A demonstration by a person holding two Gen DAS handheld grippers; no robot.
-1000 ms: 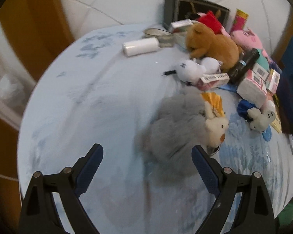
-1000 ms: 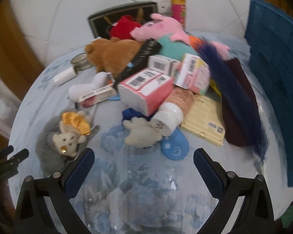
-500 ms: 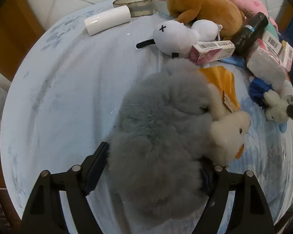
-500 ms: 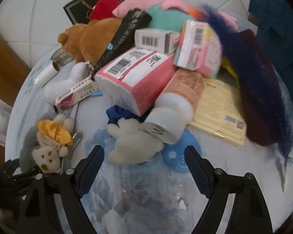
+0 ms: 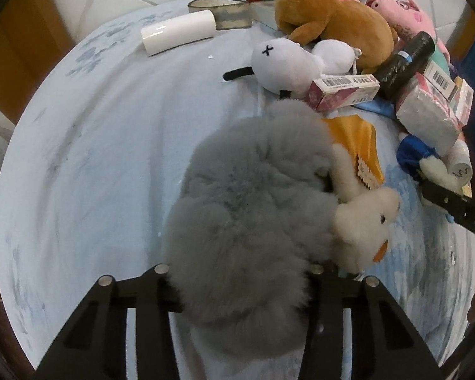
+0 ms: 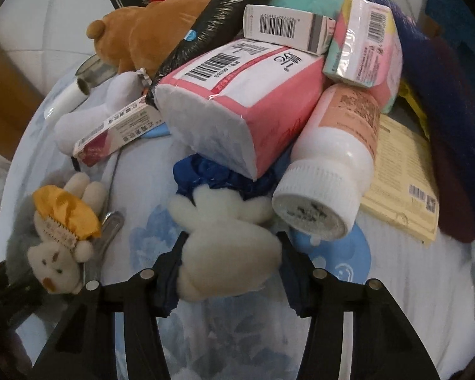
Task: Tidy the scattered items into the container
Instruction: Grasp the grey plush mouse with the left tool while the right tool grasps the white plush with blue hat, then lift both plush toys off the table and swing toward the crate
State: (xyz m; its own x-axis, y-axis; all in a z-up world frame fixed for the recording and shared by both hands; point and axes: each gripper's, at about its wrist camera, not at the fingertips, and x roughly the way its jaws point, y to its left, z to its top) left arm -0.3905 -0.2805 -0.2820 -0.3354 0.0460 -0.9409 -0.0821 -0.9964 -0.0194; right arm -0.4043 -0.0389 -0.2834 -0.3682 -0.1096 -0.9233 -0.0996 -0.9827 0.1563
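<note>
The left gripper (image 5: 237, 272) is clamped on the grey plush (image 5: 250, 196), its fingers sunk into the fur; the right gripper (image 6: 229, 261) pinches the cream plush (image 6: 228, 247) at its rear, which lies just in front of the pink tissue pack (image 6: 237, 107). Both toys look light and squashy, so a hold across the thick body should keep, though long fur may slip. Behind the tissue pack I count one brown bear (image 6: 142, 34), one black roll (image 6: 212, 19), one white-capped bottle (image 6: 332, 164) and three barcoded boxes. The blue container (image 6: 459, 22) stands right of the pile.
</note>
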